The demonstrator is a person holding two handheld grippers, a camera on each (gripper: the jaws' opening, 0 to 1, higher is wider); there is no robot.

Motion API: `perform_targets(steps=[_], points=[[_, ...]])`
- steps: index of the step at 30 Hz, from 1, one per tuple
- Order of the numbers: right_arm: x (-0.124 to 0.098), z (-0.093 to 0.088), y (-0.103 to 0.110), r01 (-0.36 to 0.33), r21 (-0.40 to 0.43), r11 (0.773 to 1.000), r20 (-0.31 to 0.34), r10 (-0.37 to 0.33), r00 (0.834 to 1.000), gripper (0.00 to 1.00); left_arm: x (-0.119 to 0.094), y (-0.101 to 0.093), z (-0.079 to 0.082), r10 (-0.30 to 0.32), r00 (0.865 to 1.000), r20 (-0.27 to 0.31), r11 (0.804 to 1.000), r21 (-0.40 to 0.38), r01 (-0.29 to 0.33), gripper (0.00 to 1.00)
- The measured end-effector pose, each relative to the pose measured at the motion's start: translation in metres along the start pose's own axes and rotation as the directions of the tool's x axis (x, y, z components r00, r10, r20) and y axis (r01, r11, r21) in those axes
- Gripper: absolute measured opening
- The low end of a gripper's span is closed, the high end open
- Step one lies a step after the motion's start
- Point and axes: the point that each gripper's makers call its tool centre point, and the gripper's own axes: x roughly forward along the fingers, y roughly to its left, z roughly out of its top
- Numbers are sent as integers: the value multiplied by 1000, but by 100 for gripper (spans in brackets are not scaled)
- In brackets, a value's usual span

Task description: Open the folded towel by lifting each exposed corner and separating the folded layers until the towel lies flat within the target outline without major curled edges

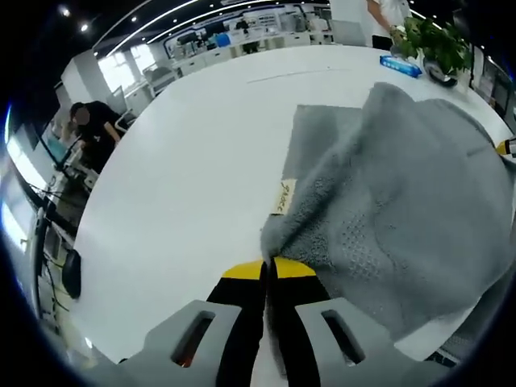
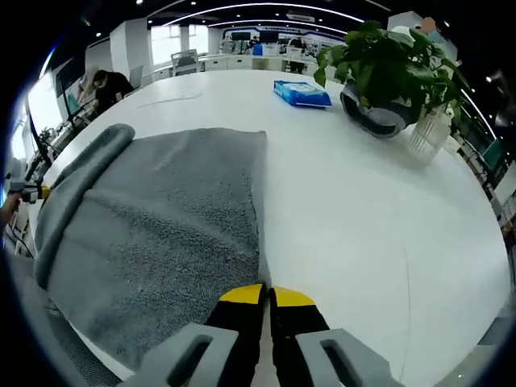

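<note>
A grey towel (image 1: pixel 403 193) lies on the white table (image 1: pixel 185 169), one layer lifted and draped over to the right. It carries a small cream label (image 1: pixel 285 197) near its edge. My left gripper (image 1: pixel 268 264) is shut on a corner of the raised layer. In the right gripper view the same towel (image 2: pixel 161 234) spreads over the table's left part with a rolled fold along its far left edge. My right gripper (image 2: pixel 267 292) is shut on the towel's near right corner. The left gripper (image 2: pixel 24 189) peeks in at the far left edge.
A potted plant (image 2: pixel 387 64) in a grey pot, a clear glass vase (image 2: pixel 427 133) and a blue packet (image 2: pixel 302 93) stand at the table's far right. A person (image 1: pixel 97 125) bends over a desk beyond the table. Bare white tabletop (image 2: pixel 387 242) stretches right of the towel.
</note>
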Motion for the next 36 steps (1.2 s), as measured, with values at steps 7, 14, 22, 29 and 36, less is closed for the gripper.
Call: perform_targets(steps=[7, 14, 22, 29, 36], points=[[-2, -4, -13, 21, 19, 1000, 0, -21, 1000, 0, 0, 8, -3, 10, 1000, -6, 1000, -7, -10, 2], [-5, -11, -26, 44, 21, 999, -2, -44, 999, 0, -1, 20, -8, 23, 1000, -17, 1000, -16, -24, 2], [-13, -22, -40, 77, 54, 996, 9, -77, 997, 0, -2, 30, -14, 40, 999, -23, 998, -40, -40, 2], [-16, -26, -45, 95, 74, 993, 16, -96, 995, 0, -12, 32, -22, 61, 998, -20, 996, -70, -62, 2], [-18, -28, -45, 109, 88, 990, 36, -113, 993, 0, -27, 27, -32, 68, 998, -11, 990, -123, -69, 2]])
